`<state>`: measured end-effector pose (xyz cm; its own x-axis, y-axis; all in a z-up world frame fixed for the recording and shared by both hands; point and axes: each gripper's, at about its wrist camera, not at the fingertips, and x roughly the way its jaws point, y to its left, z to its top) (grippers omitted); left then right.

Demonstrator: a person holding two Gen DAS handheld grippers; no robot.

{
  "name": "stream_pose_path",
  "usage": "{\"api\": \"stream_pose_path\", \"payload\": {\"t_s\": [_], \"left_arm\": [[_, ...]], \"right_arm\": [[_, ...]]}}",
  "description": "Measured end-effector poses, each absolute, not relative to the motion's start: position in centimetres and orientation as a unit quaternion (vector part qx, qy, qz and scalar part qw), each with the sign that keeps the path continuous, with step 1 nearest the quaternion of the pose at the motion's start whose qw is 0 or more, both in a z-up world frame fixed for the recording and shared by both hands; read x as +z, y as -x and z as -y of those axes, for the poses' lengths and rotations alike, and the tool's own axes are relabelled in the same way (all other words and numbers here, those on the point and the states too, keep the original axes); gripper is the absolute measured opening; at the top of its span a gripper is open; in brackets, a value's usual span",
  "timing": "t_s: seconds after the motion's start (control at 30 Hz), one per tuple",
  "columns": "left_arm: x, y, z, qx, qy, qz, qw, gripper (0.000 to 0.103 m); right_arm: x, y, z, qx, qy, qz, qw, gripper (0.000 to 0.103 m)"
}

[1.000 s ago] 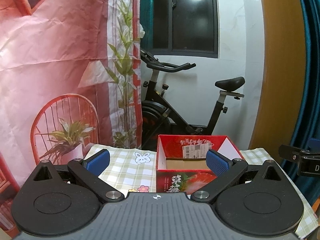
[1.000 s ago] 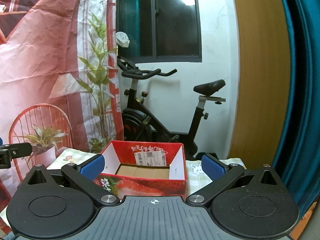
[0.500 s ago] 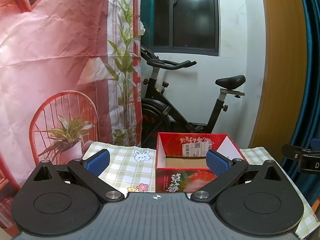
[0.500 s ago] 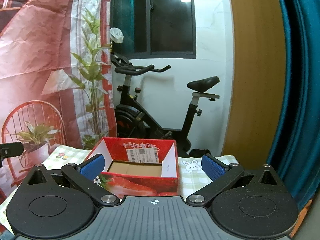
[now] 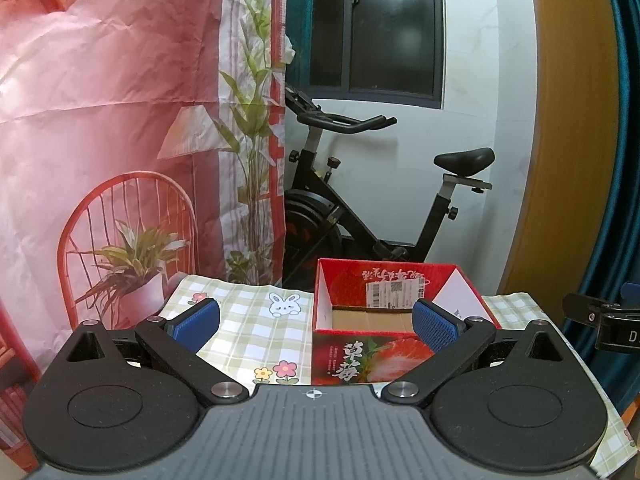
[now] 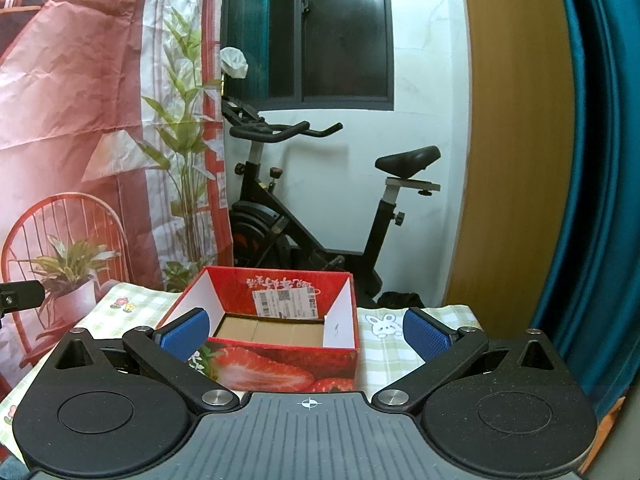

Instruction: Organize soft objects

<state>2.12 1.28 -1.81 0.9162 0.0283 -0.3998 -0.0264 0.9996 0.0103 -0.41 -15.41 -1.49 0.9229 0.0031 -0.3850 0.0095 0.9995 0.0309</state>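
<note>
Red strawberry-printed box (image 5: 372, 362) standing upright on the desk (image 5: 256, 332), open top up, long axis running side to side across the left wrist view. Printed strawberry panel facing both cameras; shipping label (image 6: 286, 304) stuck on the inner far wall. Inside: only a bare brown cardboard floor (image 6: 268, 330), with white inner side walls. No soft object visible in either view.

Checked green-and-cream cloth covering the desk, with a rabbit print (image 5: 280, 305) left of the box and flower prints (image 5: 278, 372) near its front left corner. A second rabbit print (image 6: 384, 326) just right of the box.

Left gripper (image 5: 316, 320) held above the desk in front of the box, blue pads (image 5: 198, 318) spread wide apart, grasping nothing; right pad overlapping the box's front right corner in view, contact impossible to tell. Right gripper (image 6: 306, 330) likewise spread wide and empty, the box framed between its pads (image 6: 424, 330), left pad overlapping the box's front left corner in view.

Behind the box: black exercise bike (image 5: 360, 208) against a white wall, printed red backdrop (image 5: 112, 120) to the left, teal curtain (image 6: 592, 160) to the right.
</note>
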Motion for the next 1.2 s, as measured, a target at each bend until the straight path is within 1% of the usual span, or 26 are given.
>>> {"api": "stream_pose_path", "payload": {"t_s": [0.2,0.3,0.47,0.6,0.8,0.9,1.03,1.07,1.1,1.13,1.2], "left_arm": [[-2.1,-2.5,-1.3,0.01,-0.002,-0.208,0.978,0.103],[-3.1,-3.5,-1.4,0.012,-0.008,-0.21,0.978,0.103],[-6.0,-6.2,-2.6,0.036,-0.002,-0.206,0.978,0.103],[-8.9,-8.7,-4.2,0.047,0.018,-0.227,0.973,0.103],[-13.1,-11.4,-5.5,0.046,0.039,-0.265,0.962,0.102],[-15.0,-12.5,-5.7,0.036,0.043,-0.288,0.956,0.1],[-17.0,-13.4,-5.6,0.008,0.055,-0.324,0.944,0.089],[-17.4,-13.4,-5.4,0.0,0.057,-0.332,0.941,0.087],[-17.8,-13.5,-5.2,-0.01,0.059,-0.34,0.939,0.084],[-18.2,-13.6,-5.0,-0.018,0.059,-0.345,0.937,0.08],[-19.2,-13.6,-4.6,-0.039,0.062,-0.358,0.931,0.072]], "right_arm": [[-1.7,0.3,15.4,0.0,-0.017,-0.197,0.98,0.103],[-2.5,-0.3,15.2,0.009,-0.022,-0.191,0.981,0.103],[-5.6,-2.6,15.2,0.022,-0.026,-0.182,0.983,0.103],[-8.8,-4.9,15.5,0.031,-0.038,-0.179,0.983,0.103],[-13.3,-8.0,15.4,0.04,-0.034,-0.2,0.978,0.103],[-15.3,-9.5,15.0,0.051,-0.039,-0.225,0.972,0.103],[-17.8,-10.9,14.4,0.066,-0.062,-0.271,0.958,0.102],[-18.3,-11.1,14.3,0.077,-0.068,-0.281,0.954,0.099],[-18.8,-11.3,14.1,0.086,-0.072,-0.29,0.95,0.093],[-19.3,-11.3,13.8,0.091,-0.071,-0.298,0.948,0.091],[-20.1,-11.5,13.3,0.102,-0.064,-0.312,0.942,0.08]]}}
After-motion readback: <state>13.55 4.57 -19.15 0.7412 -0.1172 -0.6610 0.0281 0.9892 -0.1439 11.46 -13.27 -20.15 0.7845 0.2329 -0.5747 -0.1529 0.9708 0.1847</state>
